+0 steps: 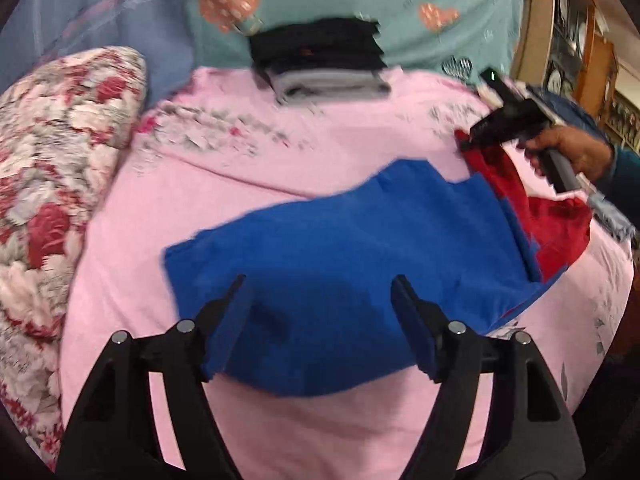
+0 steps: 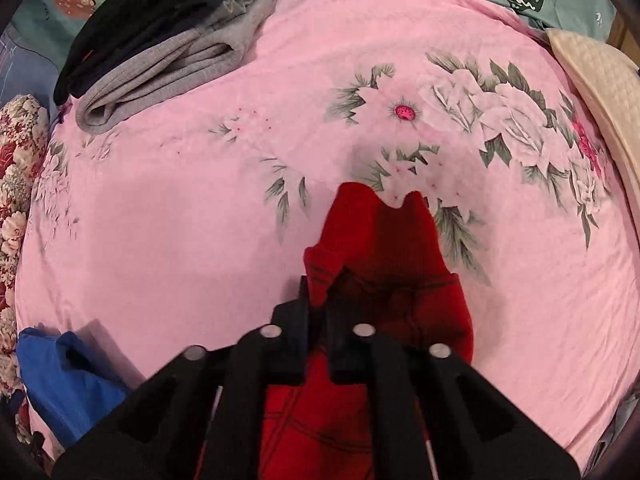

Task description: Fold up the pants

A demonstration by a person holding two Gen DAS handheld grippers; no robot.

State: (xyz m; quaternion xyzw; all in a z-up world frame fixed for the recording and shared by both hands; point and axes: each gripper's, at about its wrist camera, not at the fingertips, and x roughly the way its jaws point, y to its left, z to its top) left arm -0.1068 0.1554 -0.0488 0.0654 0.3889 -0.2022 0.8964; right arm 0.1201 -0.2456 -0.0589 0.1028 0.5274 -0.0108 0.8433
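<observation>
Red pants (image 2: 384, 248) pinched in the closed right claw (image 2: 318, 300), lower part hidden under blue cloth (image 1: 340, 248), left claw (image 1: 320, 292) spread open, empty, bed (image 1: 280, 160) blurred.

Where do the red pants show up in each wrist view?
Left wrist: the red pants lie at the right edge, partly under the blue garment, with the right gripper on their far end.
Right wrist: bottom centre, pinched between the closed fingers of the right gripper.
Shared landmark: the stack of folded black and grey clothes on the pink sheet.
</observation>
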